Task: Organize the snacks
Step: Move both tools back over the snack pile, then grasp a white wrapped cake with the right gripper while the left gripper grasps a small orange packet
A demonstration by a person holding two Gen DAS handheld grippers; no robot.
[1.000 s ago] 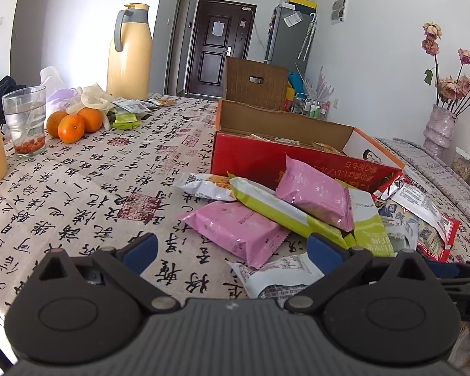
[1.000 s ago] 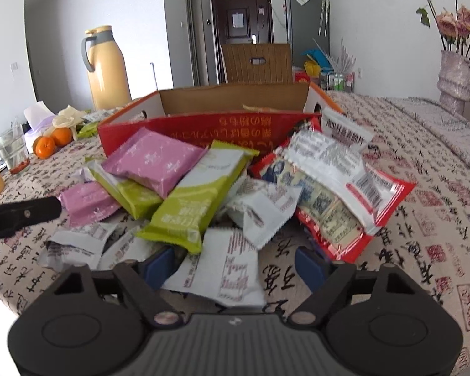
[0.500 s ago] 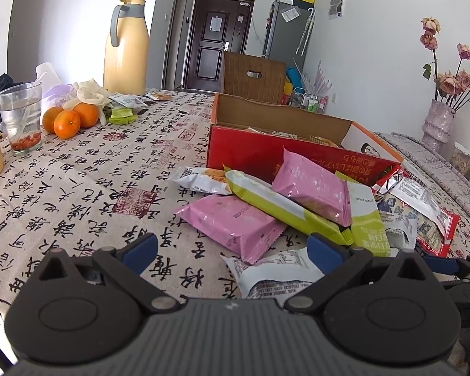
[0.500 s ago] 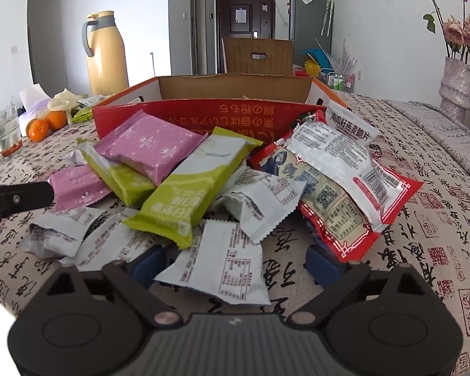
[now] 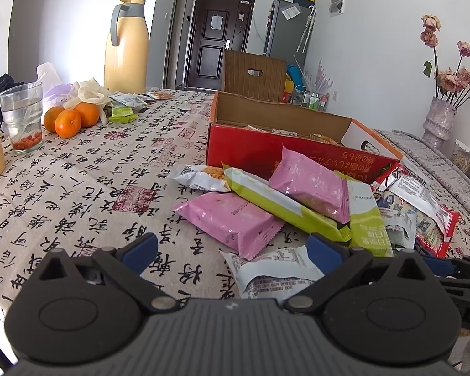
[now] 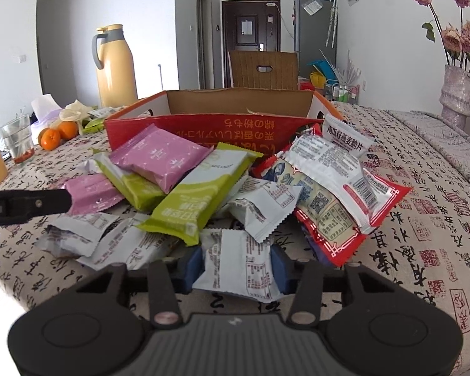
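The snacks lie heaped on the patterned tablecloth (image 5: pixel 78 188) just in front of the red cardboard box (image 6: pixel 203 128), which stands open at the top, presumably so the packets can be dropped in from the near side; a few packets already show inside it in the left wrist view. The right gripper (image 6: pixel 236 264) sits low at the near edge of the heap with its blue pads closed in on either side of a white packet (image 6: pixel 235 263), the nearest loose one and so the easiest to lift without disturbing the stack; the pads appear to touch its edges, so I judge the packet gripped. The left gripper (image 5: pixel 232 247) hovers with its jaws wide and nothing between them, aimed at the left part of the heap where a pink packet (image 5: pixel 228 219) lies flat on the cloth, with a green bar (image 5: pixel 282 206) leaning over its far edge; it seems placed to take that one.
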